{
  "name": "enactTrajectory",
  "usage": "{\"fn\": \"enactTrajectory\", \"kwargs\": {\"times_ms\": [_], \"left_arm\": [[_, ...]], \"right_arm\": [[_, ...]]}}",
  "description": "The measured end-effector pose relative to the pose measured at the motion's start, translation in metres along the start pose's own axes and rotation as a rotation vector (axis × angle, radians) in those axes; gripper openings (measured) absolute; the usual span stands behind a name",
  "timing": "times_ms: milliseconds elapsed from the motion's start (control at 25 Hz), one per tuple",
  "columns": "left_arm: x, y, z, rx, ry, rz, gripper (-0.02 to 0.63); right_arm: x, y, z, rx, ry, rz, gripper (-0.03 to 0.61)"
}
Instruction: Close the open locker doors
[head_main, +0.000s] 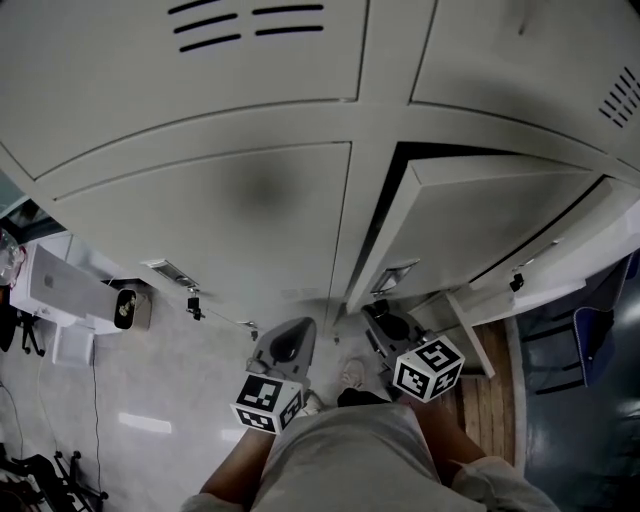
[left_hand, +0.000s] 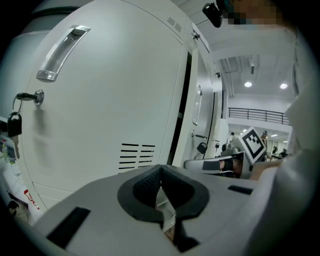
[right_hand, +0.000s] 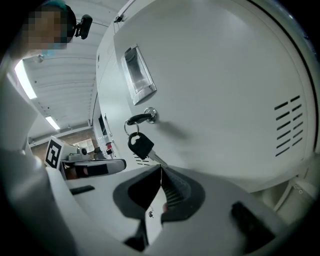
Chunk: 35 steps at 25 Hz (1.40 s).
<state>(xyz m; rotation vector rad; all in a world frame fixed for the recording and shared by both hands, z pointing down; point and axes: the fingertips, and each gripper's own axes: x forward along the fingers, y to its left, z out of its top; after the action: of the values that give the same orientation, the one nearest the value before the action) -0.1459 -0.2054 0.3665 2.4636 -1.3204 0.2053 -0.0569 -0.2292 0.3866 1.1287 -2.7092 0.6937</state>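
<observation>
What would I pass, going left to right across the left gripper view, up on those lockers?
Hanging key → door handle → vent slots → dark gap at the door's edge → marker cube on the other gripper.

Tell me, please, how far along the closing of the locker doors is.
Done: the lower left door looks shut. In hand: nothing; the left gripper and right gripper are shut and empty. Remaining: the ajar door and another open door beyond it.
</observation>
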Motion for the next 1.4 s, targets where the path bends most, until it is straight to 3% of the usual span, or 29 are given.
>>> {"fn": "enactTrajectory", "kwargs": {"times_ms": [920, 1400], "left_arm": [[0.001, 0.015, 0.005, 0.007, 0.014, 0.048, 0.015], [-0.011, 0.005, 0.0, 0.022, 0.018, -0.004, 0.015]], "right_arm": [[0.025, -0.014, 0.015, 0.002, 0.005, 0.044, 0.028], [0.007, -0.008, 0.006, 0.026, -0.011, -0.015, 0.028]]}}
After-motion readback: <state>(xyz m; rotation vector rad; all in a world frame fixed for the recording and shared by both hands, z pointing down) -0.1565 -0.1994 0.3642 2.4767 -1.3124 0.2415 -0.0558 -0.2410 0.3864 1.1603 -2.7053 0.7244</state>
